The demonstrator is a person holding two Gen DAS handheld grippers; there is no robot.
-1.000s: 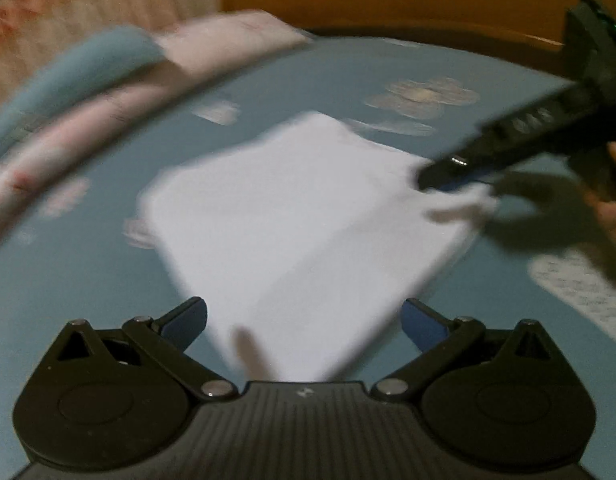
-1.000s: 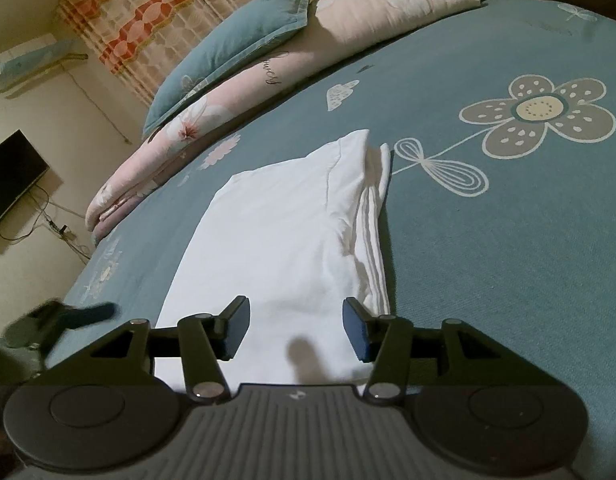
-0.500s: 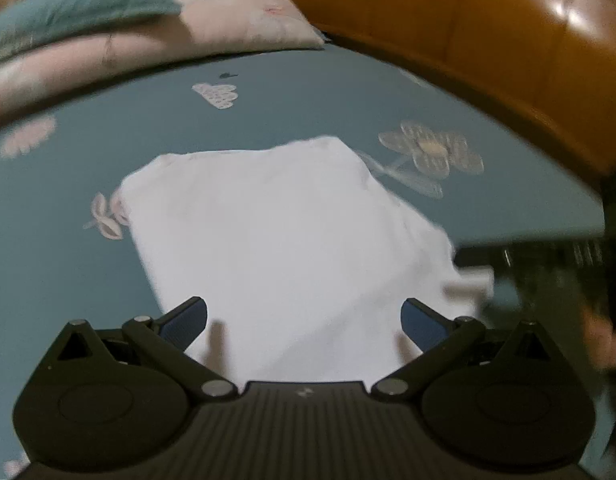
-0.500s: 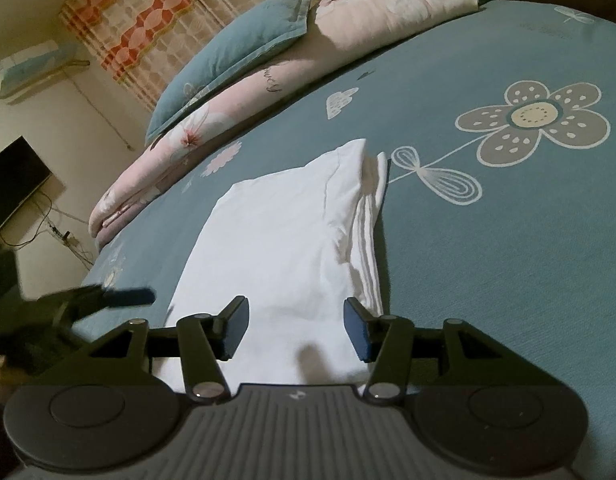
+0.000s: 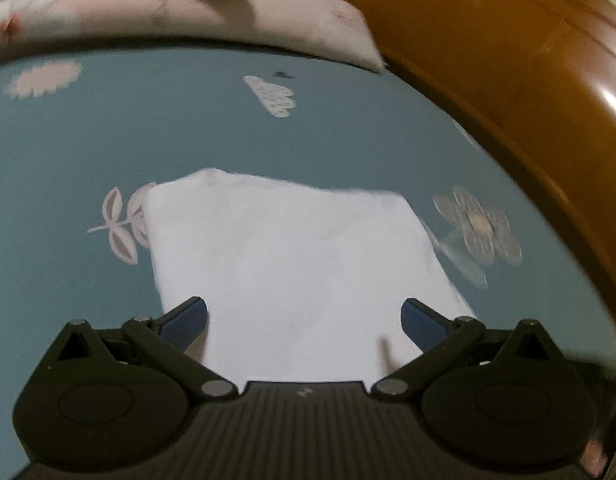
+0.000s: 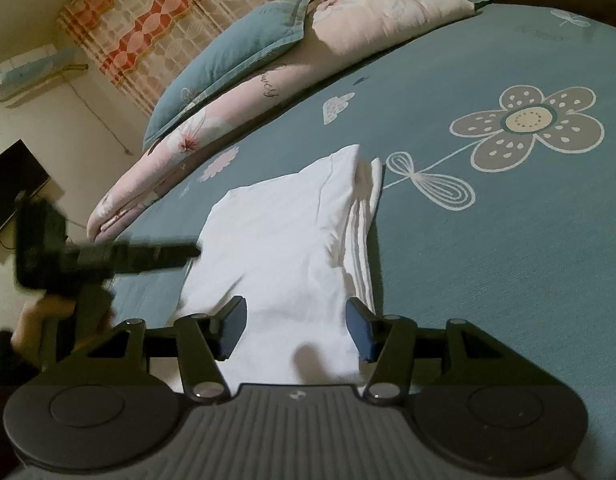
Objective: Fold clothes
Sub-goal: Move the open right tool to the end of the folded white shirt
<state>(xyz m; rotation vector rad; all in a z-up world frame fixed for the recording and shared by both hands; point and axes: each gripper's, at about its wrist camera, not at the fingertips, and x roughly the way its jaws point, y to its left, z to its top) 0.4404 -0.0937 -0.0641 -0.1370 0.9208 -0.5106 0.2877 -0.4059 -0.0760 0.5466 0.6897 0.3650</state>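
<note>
A folded white garment (image 5: 299, 264) lies flat on the teal flowered bedsheet (image 5: 107, 140). In the left wrist view my left gripper (image 5: 303, 318) is open, its blue pads wide apart over the garment's near edge with nothing gripped. In the right wrist view the same garment (image 6: 283, 248) shows stacked layers along its right side. My right gripper (image 6: 295, 330) is open just above its near end, the cloth beneath the gap and not pinched. The left gripper (image 6: 183, 254) appears there blurred, pointing in at the garment's left edge.
A rolled pink floral quilt (image 6: 235, 112) and a teal pillow (image 6: 235, 60) lie along the far side of the bed. A brown headboard (image 5: 528, 100) curves along the right. A hand (image 6: 31, 320) holds the left gripper; a curtain (image 6: 155, 20) and a television (image 6: 15, 184) stand beyond.
My left gripper swung round the garment's left side, and the cloth now sits centred between its fingers. The right gripper has left the left wrist view. The right gripper has stayed put.
</note>
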